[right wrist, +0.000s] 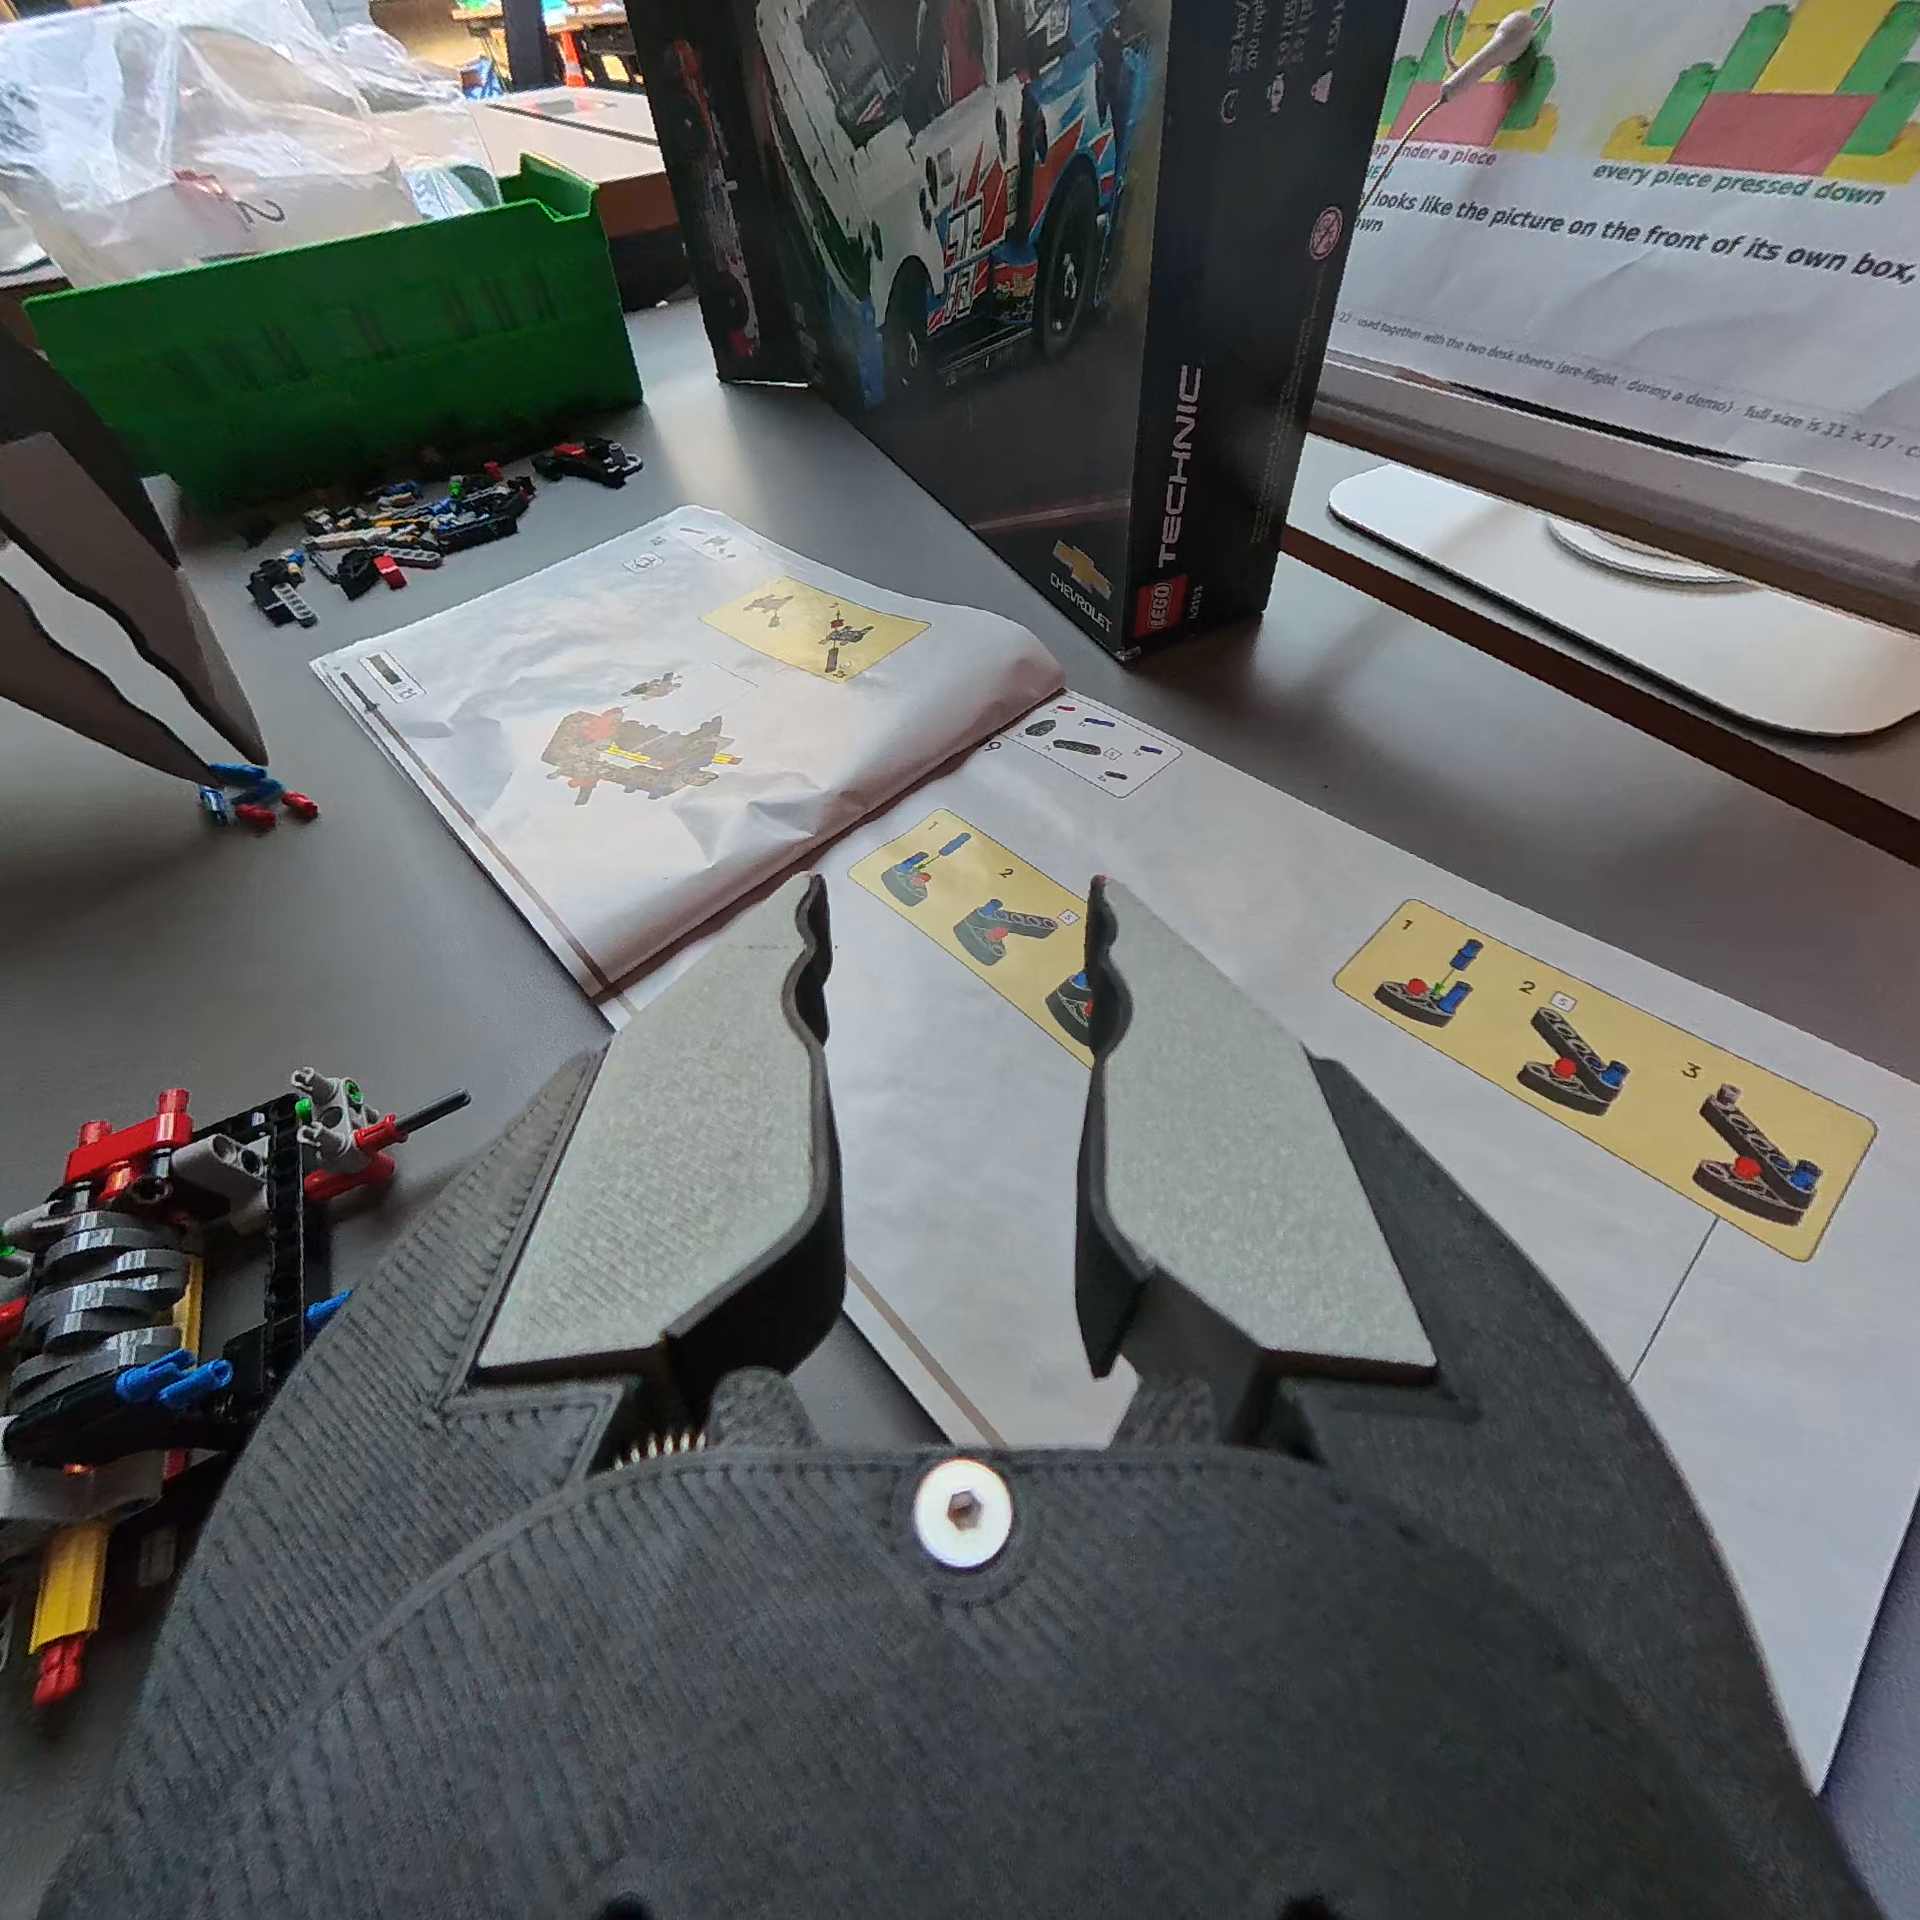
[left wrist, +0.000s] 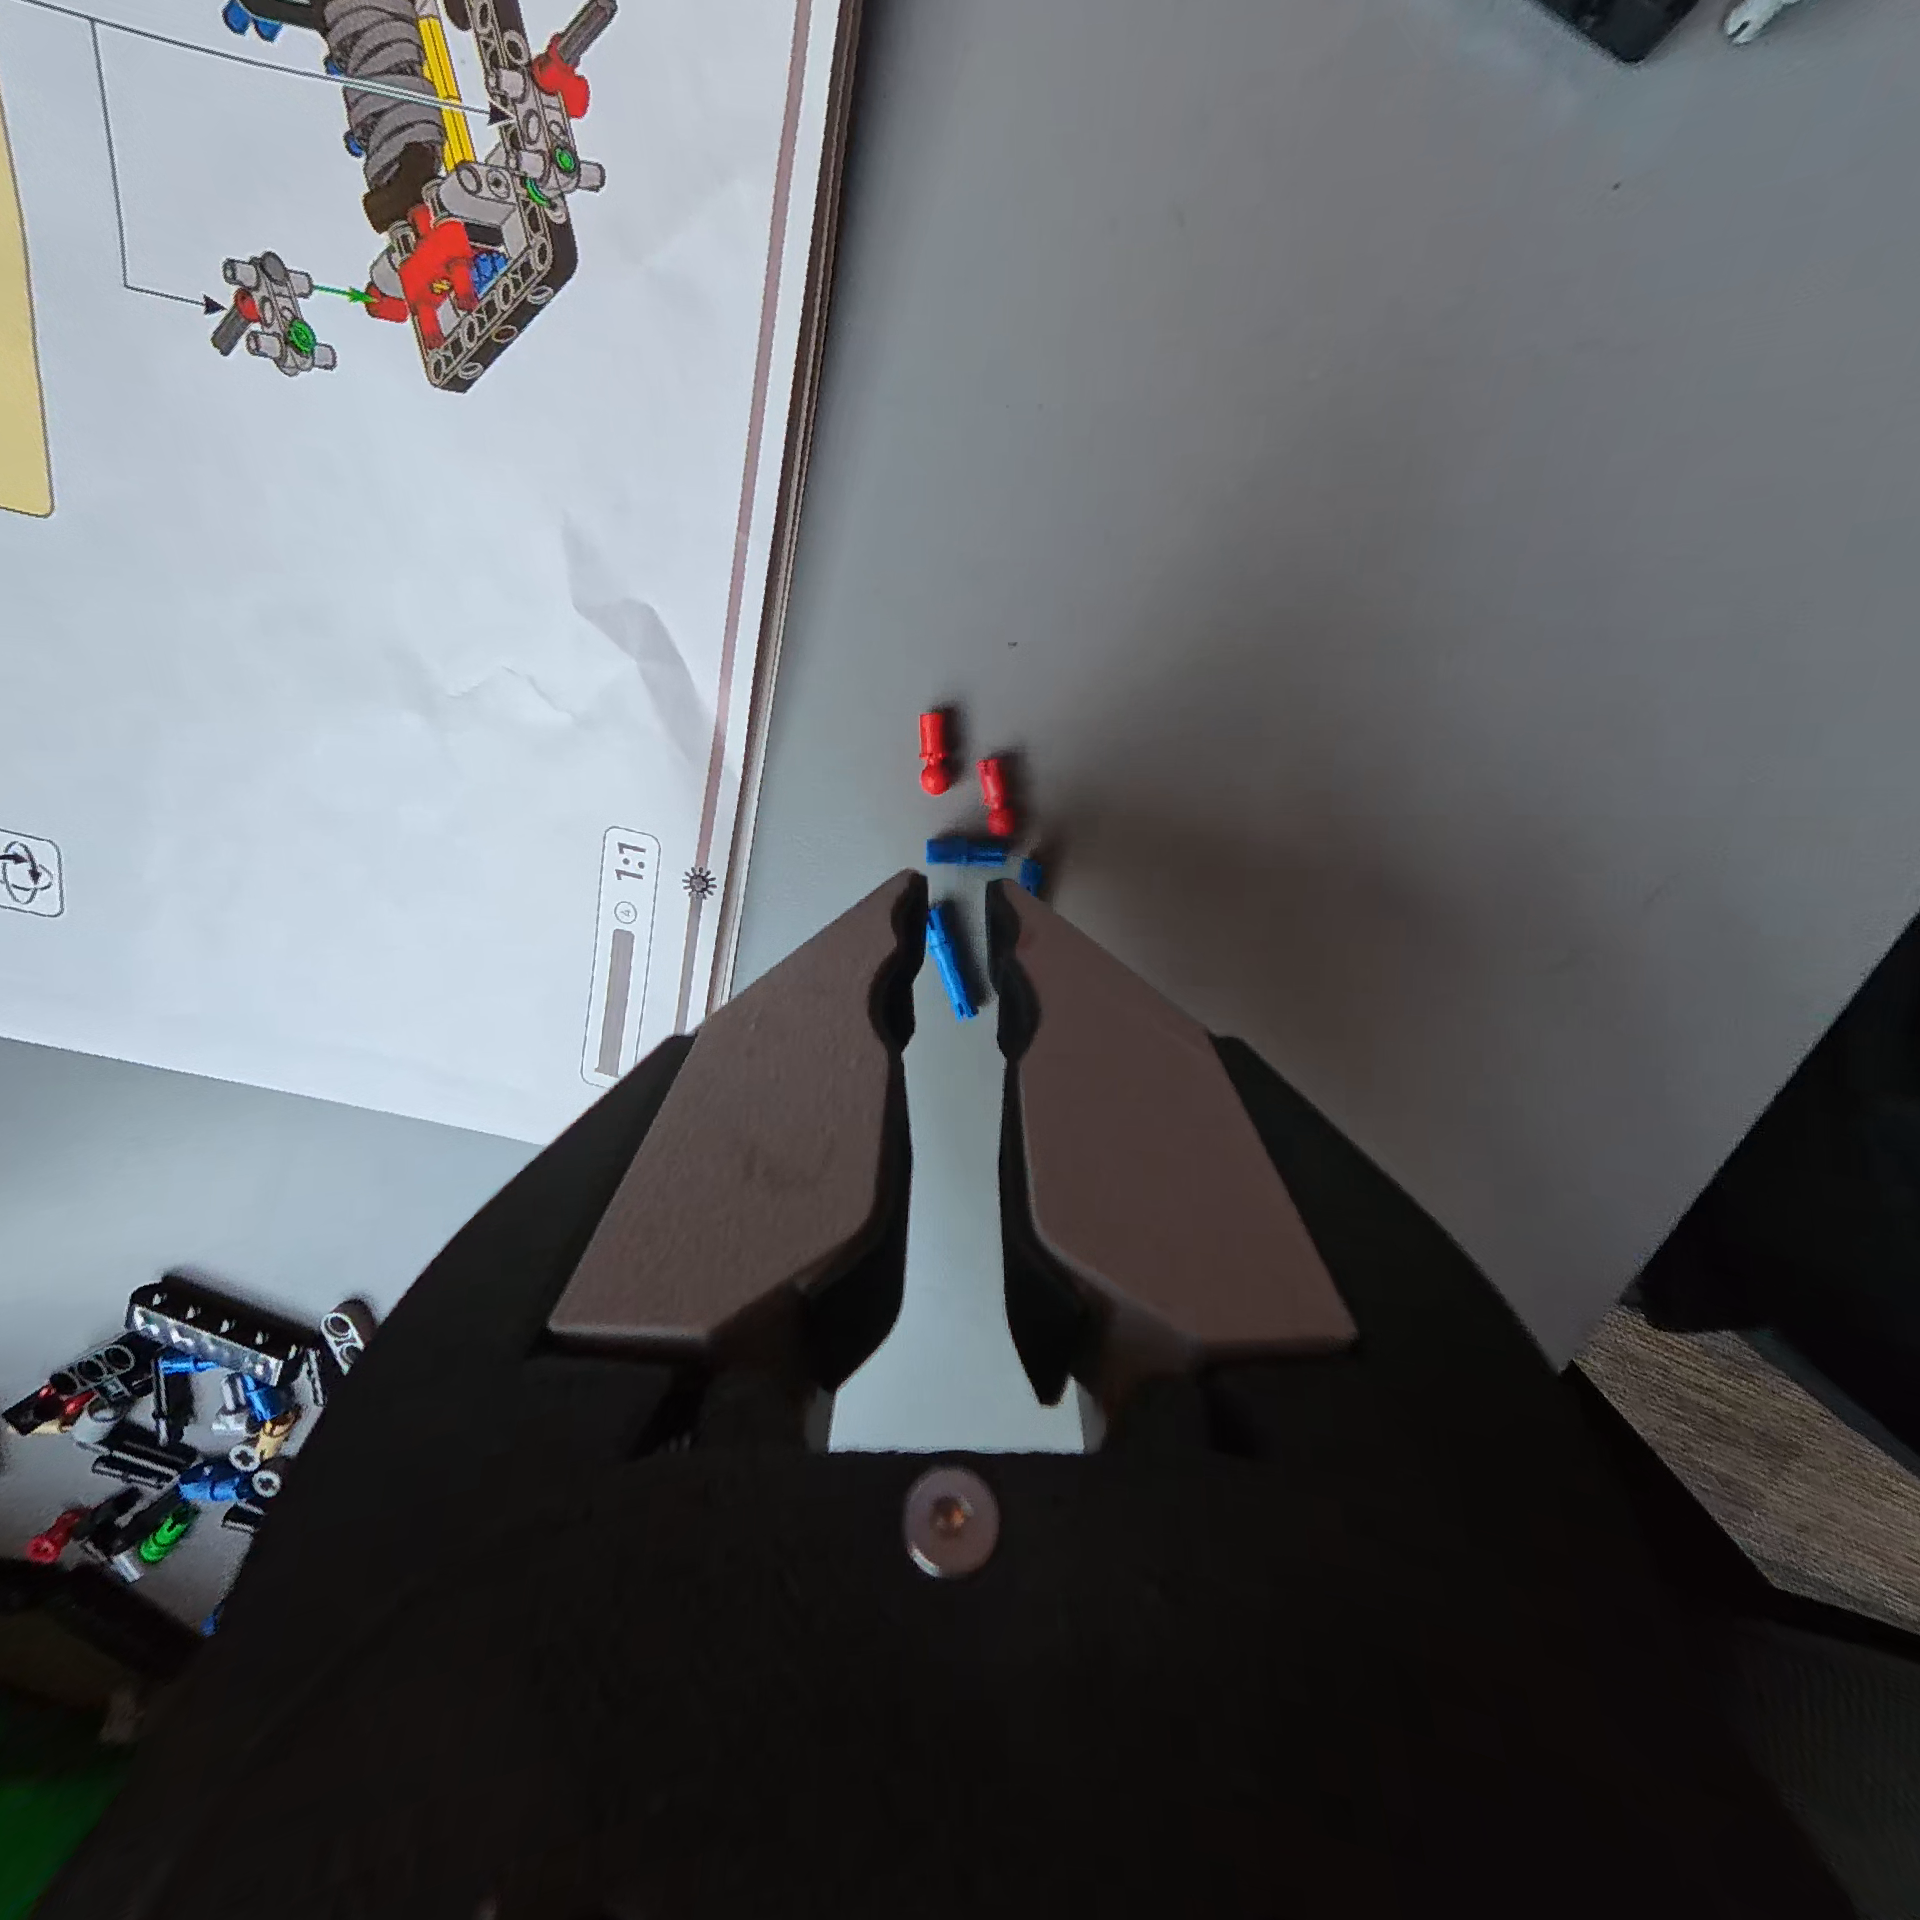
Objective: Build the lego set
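Over on the left in the right wrist view, a green bin is sitting at the back of the grey table; what is inside it is not showing; clear plastic bags are lying behind it; a heap of small loose pieces is spreading on the table just in front of it.

Nearer on the left, the half-built model is lying on the table with red, blue, black and yellow parts; the left gripper is pointing down at a little bunch of pins; its fingers are a little apart and holding nothing; one blue pin is lying between the tips; another blue pin and two red pins are lying just past them.

In the middle, the open instruction booklet is lying flat beside the pins; the right gripper is hovering over its near page with fingers wide apart and empty; the set's box is standing upright behind the booklet.

On the right, a printed sheet is leaning up behind a white flat stand.
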